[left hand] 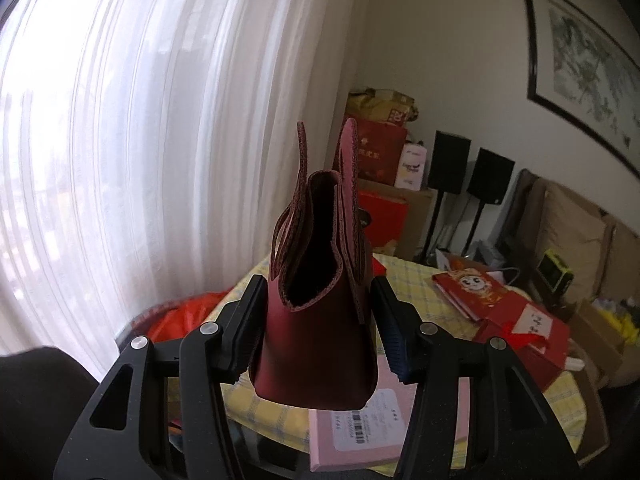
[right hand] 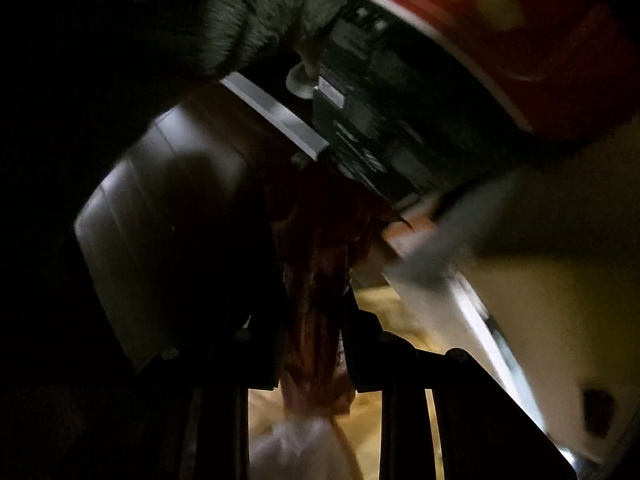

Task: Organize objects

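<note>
Left gripper (left hand: 318, 332) fingers pinching burgundy leather bag (left hand: 320, 320) above table edge (left hand: 400, 462); right gripper (right hand: 314, 344) pinching reddish bundle (right hand: 316, 280) (dark, cramped).

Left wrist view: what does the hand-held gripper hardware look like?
The left hand-held gripper is matte black: two angular plastic arms with triangular cutouts, round silver pivot screws, and ribbed black pads on the fingers. No cables or markings show. A dark sleeve sits at lower left.

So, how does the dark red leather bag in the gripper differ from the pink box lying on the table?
The leather bag is dark red, soft, and upright with its mouth open; the pink box is pale, stiff, flat and closed. The bag is clamped between the left gripper pads above the table; the box rests on it. The box bears a barcode label; the bag shows none.
</note>
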